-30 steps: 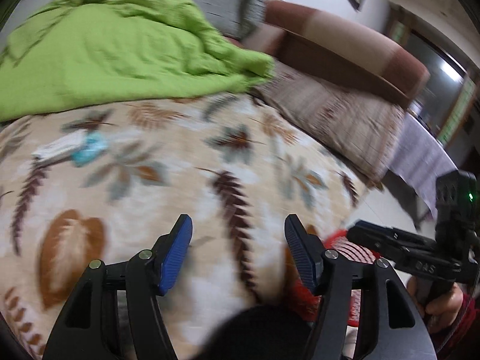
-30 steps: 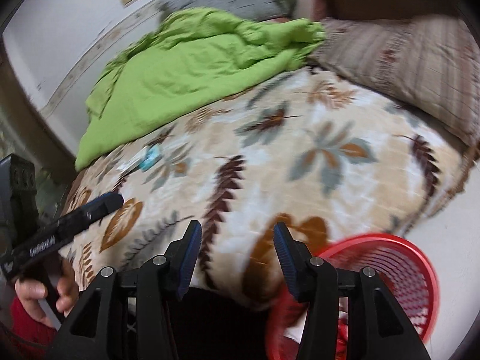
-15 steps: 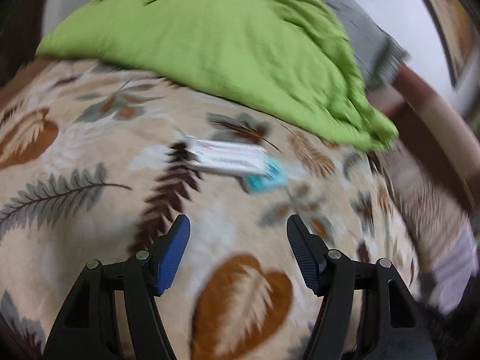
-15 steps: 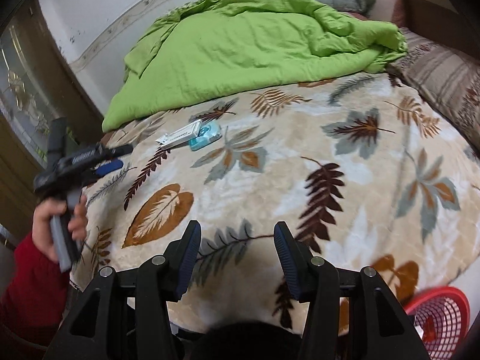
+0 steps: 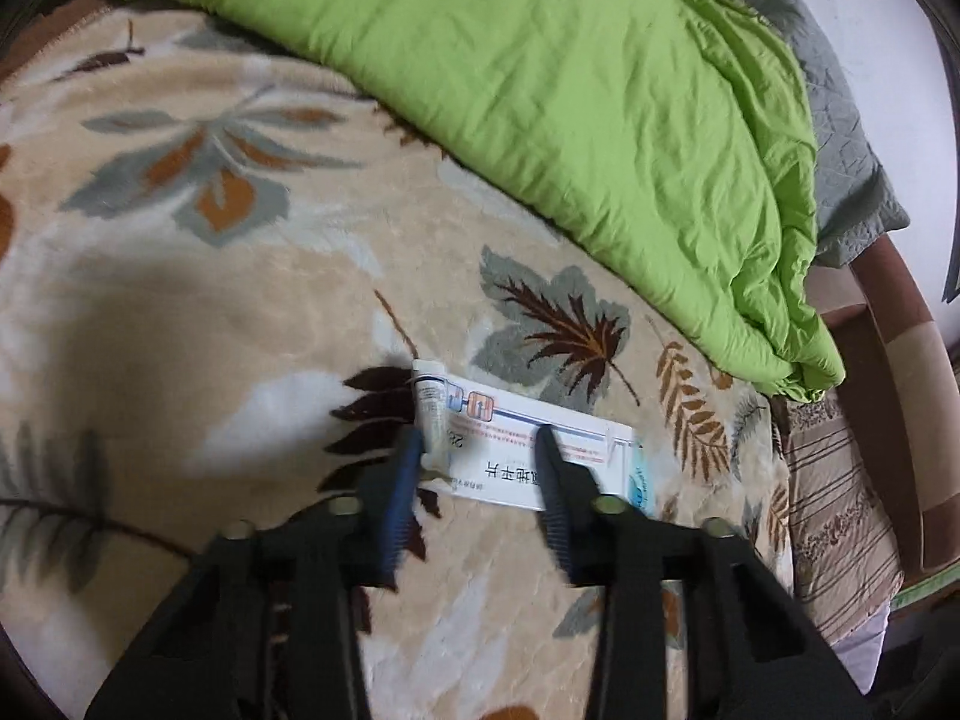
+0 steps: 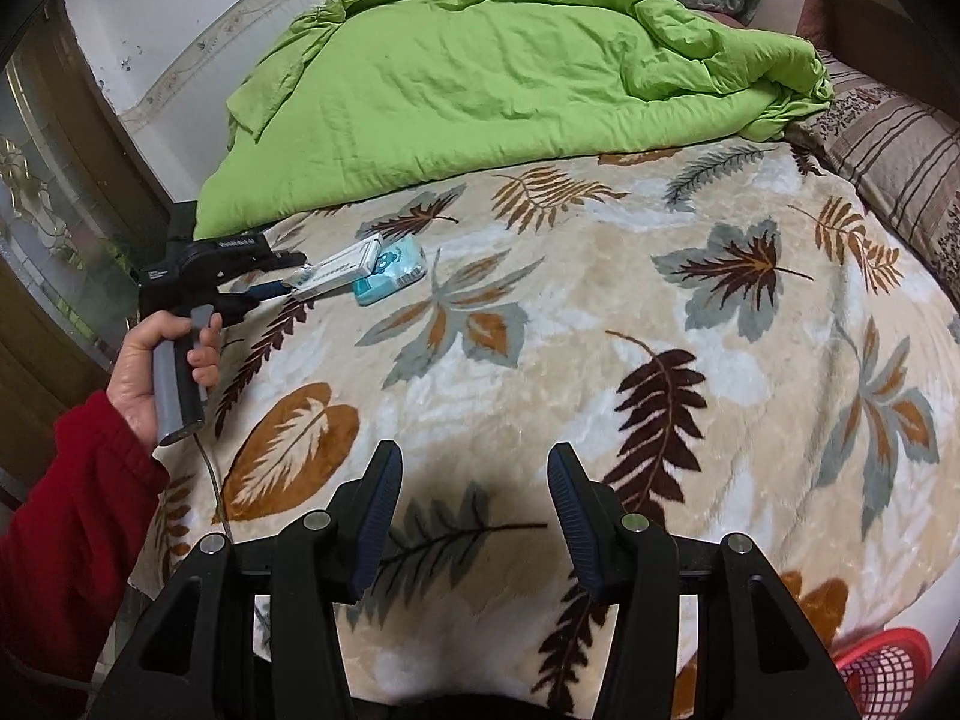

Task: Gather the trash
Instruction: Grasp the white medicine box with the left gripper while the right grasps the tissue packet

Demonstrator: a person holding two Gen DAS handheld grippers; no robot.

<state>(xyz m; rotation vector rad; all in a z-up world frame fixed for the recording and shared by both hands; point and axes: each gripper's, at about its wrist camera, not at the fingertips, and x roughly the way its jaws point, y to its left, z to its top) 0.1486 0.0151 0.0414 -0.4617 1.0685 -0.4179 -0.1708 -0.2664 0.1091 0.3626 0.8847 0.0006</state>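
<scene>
- The white carton lies flat on the leaf-patterned blanket, near the edge of the green quilt. Its print is upside down in the left wrist view: a row of large dark characters, a thin line of red text above them, and a small orange square. The characters are too blurred for me to read.
- The left gripper is at the carton, and its jaws are closing with the left end of the carton between them. The tips are blurred, so I cannot tell whether the pads press on it already.
- Only a light blue corner shows beyond the carton's right end in the left view. The right wrist view shows it whole: a light blue packet with a small cartoon picture and a barcode, touching the carton.
- The right view also shows the hand in a red sleeve on the left tool's grey handle, and white lettering on the tool's body, not readable.
- The right gripper hovers over the blanket with its jaws moderately wide and nothing between them.
- A red basket appears only in the right view, at the lower right corner, beside the bed.
</scene>
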